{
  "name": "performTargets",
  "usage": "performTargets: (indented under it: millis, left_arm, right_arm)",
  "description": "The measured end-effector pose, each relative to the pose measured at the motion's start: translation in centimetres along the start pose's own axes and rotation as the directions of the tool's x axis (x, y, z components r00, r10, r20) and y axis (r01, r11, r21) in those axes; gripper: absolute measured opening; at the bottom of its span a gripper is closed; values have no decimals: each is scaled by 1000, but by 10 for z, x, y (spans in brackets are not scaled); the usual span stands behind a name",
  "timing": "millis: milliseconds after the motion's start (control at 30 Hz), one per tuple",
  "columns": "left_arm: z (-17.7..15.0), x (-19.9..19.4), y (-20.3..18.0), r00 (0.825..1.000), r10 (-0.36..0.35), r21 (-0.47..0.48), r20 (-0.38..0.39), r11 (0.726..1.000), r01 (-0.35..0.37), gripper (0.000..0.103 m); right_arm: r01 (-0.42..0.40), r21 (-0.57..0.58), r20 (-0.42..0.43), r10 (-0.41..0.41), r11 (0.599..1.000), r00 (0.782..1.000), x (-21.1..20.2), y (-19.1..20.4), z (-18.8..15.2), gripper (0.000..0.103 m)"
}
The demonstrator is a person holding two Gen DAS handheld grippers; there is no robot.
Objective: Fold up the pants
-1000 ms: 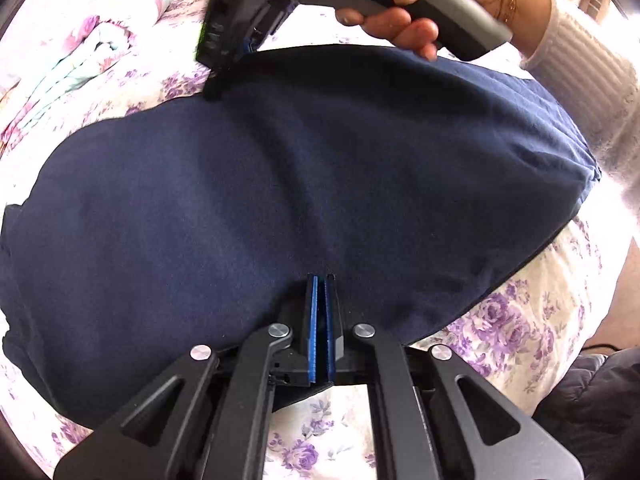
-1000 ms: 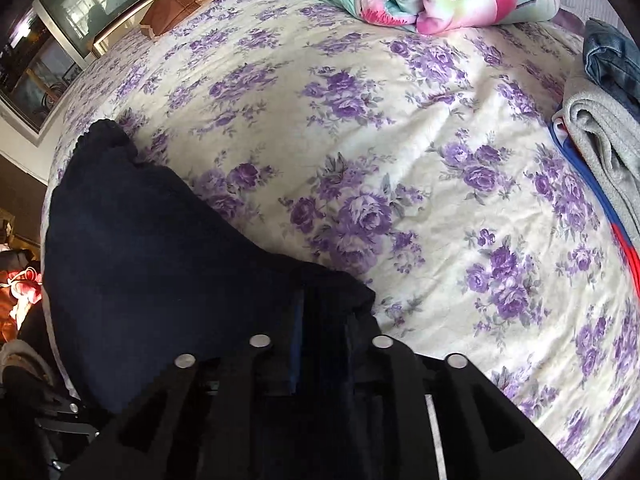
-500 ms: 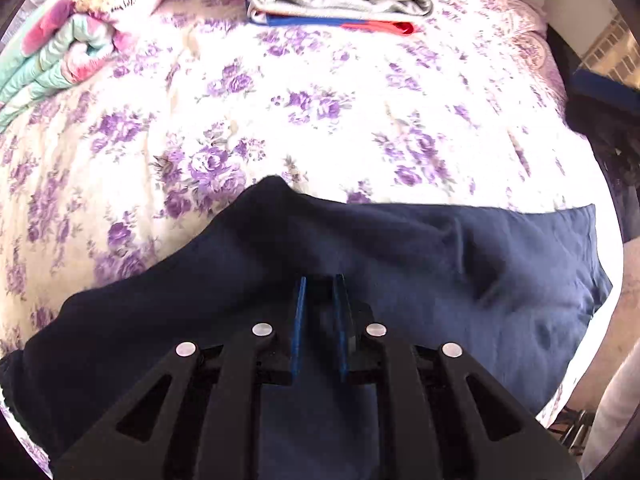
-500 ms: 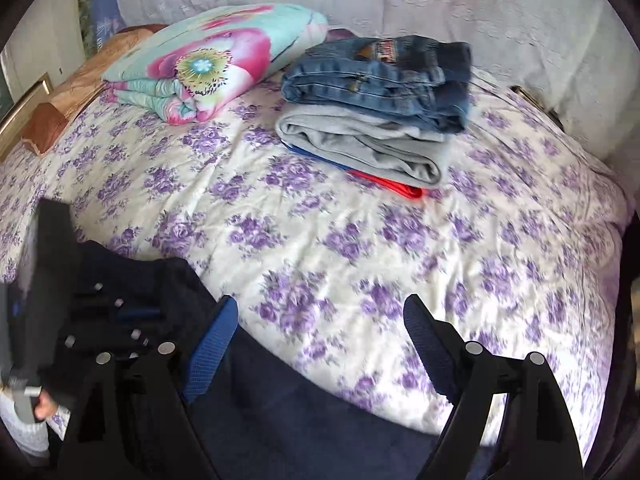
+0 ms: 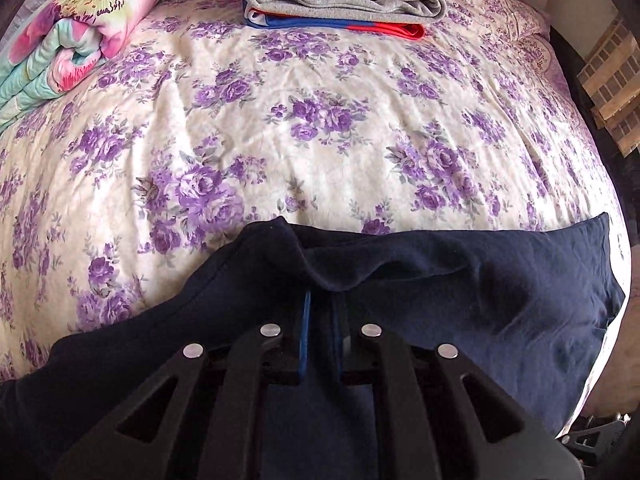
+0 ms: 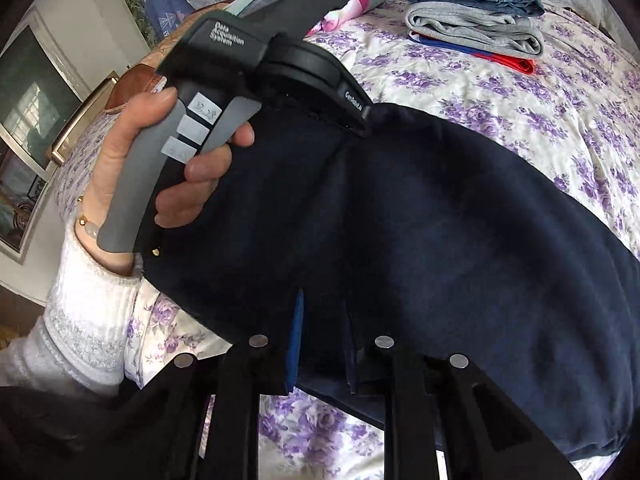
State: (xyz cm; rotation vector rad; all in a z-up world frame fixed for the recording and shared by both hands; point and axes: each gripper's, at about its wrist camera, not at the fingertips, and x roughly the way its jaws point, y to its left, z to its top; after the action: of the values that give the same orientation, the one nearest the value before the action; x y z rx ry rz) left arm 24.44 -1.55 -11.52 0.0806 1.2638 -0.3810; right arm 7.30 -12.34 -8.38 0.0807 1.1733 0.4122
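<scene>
"Data Acquisition System" on left tongs housing, "GenRobot.AI" on its rim, handwritten handle label illegible

Open floral bedspread fills frame centre, passable. Obstacles: rolled quilt upper left, folded clothes stack top centre. Navy pants cover lower frame.

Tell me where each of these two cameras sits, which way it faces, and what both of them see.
Left wrist: sits on the left gripper, looking down its fingers across the floral bedspread toward the folded clothes pile; only gripper linkages show.
Right wrist: sits on the right gripper, facing the left gripper and the person's left hand and white sleeve.
Shared: the navy pants, pinched by both grippers, the right one's jaws having just closed, the clothes pile, and the bedspread.
</scene>
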Motion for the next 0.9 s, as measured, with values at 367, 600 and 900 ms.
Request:
performTargets:
  millis: [367, 600, 900]
  left_arm:
    - [-8, -4, 0, 999, -13, 33, 38, 999, 12, 9]
    - [-46, -44, -23, 984, -169, 49, 58, 985, 166, 6]
    - [-136, -30, -120, 983, -180, 187, -21, 966, 181, 9]
  right_arm:
    - [-93, 169, 24, 90, 981, 996, 5, -6, -23, 42]
    - [46, 519, 270, -215, 854, 938, -127, -115, -101, 82]
    - [-152, 822, 321, -228, 548, 919, -153, -234, -218, 82]
